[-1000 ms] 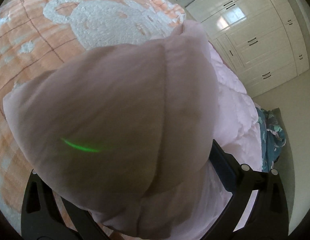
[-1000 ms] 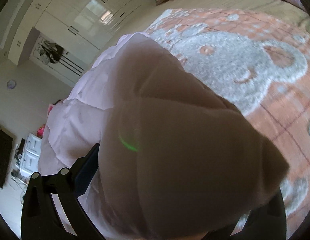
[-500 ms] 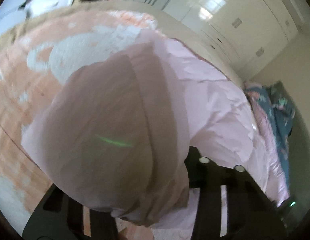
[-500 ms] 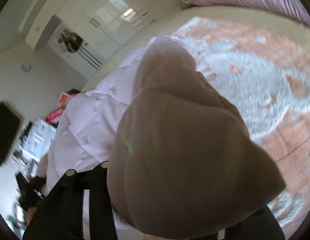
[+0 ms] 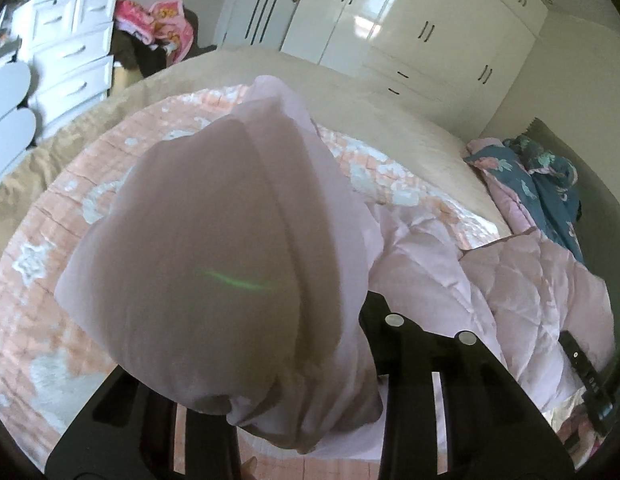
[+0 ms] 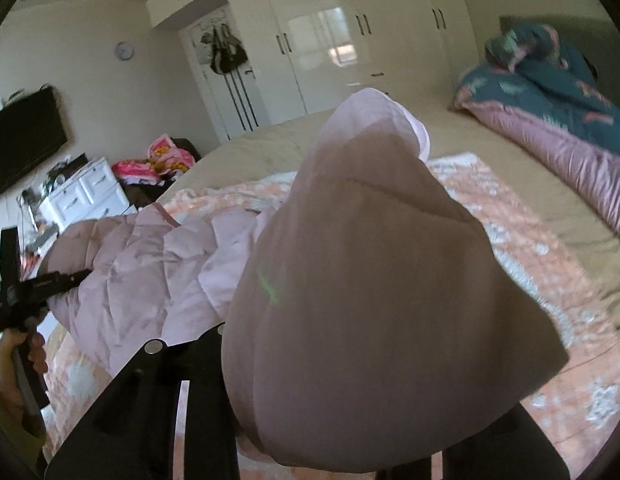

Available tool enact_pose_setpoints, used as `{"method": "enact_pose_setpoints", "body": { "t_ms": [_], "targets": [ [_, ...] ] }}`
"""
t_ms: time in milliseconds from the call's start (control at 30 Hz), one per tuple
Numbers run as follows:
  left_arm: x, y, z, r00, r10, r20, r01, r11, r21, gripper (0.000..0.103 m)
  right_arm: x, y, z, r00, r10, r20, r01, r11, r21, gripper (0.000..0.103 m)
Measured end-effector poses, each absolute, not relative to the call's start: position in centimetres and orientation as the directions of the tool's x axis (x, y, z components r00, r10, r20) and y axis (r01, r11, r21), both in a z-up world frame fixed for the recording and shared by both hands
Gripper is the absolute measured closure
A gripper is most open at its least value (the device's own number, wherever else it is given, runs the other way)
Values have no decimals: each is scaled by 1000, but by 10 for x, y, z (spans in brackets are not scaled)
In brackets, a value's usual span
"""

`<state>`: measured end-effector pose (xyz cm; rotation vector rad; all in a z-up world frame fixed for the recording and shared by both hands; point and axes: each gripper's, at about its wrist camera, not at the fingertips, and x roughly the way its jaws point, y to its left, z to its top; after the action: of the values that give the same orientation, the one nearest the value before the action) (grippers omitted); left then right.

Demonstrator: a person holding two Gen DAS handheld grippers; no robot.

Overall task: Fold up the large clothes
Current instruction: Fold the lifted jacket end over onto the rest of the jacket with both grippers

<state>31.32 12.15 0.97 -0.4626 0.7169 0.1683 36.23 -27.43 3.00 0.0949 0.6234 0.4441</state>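
Left wrist view, nearest first: the left tongs (image 5: 293, 408) are closing, and a thick bunch of the pink padded garment (image 5: 213, 264) sits between the fingers and bulges up in front of the lens. A second ago these tongs stood wide around the same bunch, so the grip is only now made. The right wrist view shows the same: the right tongs (image 6: 330, 432) are closing on another bunch of the garment (image 6: 370, 300), which hides most of the fingers.

Behind the bunches, the rest of the garment (image 6: 149, 264) hangs and lies crumpled on the peach blanket (image 5: 49, 240) that covers the bed (image 6: 450, 136). Compared with a second ago, both views look from higher, and more of the room is seen. I judge that the edge is being lifted to carry it over for a fold.

Farther away are a blue flowered quilt (image 6: 550, 80) and the white wardrobe (image 5: 410, 32).
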Motion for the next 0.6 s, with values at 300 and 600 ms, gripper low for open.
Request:
{"method": "enact_pose_setpoints", "body": {
  "t_ms": [300,600],
  "targets": [
    [265,116,15,745,-10,-667,-288,897,-334,79,300,-278,38,727,419,-543,-403,902,156,73],
    [220,110,10,746,-17,-666,-284,896,-341,79,258,-290,34,723,424,-545,-406,900,162,73]
  ]
}}
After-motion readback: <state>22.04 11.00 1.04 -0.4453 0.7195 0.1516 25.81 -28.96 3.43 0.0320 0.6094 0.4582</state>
